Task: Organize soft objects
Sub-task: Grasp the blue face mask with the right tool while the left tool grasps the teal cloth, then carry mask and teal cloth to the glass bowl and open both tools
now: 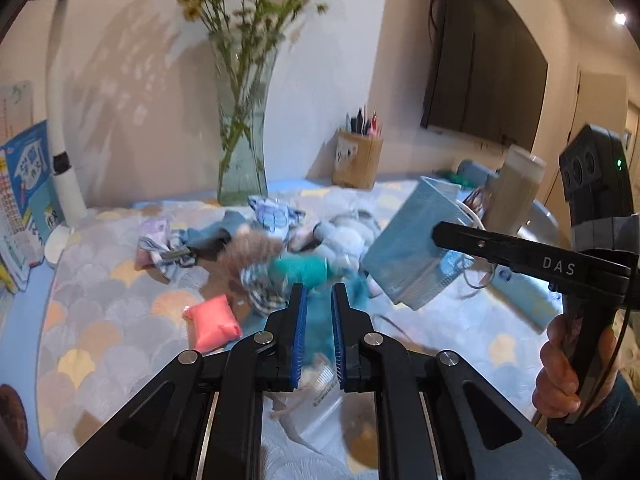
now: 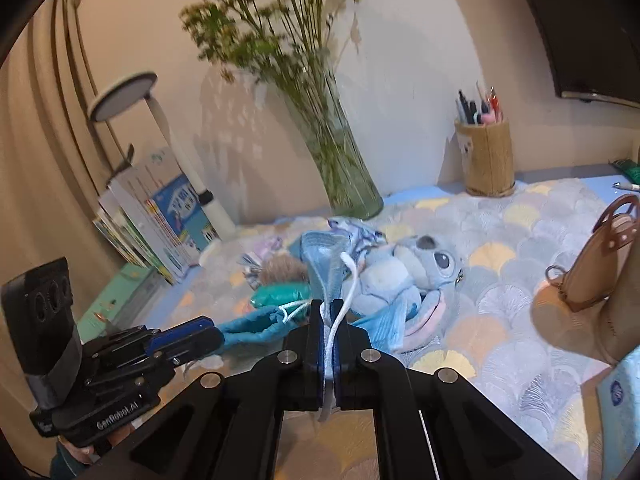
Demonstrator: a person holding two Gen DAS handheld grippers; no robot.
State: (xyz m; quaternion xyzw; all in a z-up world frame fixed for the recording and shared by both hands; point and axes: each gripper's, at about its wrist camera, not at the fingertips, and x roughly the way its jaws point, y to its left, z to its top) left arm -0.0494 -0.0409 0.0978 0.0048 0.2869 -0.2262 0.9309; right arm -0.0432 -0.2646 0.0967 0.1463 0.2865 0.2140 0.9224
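A blue drawstring bag (image 2: 320, 264) hangs stretched between both grippers above the table. My right gripper (image 2: 329, 304) is shut on its pale mesh edge, and the white cord (image 2: 350, 280) runs through the pads. My left gripper (image 2: 216, 336) pinches the bag's teal rim (image 2: 256, 326). In the left wrist view, teal cloth fills the gap in my left gripper (image 1: 319, 292). There my right gripper (image 1: 438, 234) holds the mesh side of the bag (image 1: 408, 248) up at the right. Behind lies a pile of soft things: a blue plush toy (image 2: 404, 276), a teal bundle (image 1: 300, 270), a brown furry piece (image 1: 252, 246) and a pink pouch (image 1: 212, 322).
A glass vase (image 1: 240, 140) with stems stands at the back beside a pen holder (image 1: 358, 160). Books (image 2: 160, 216) and a white lamp (image 1: 60, 140) line the left edge. A brown handbag (image 2: 600, 272) stands at the right. A clear plastic bag (image 1: 320, 400) lies under my left gripper.
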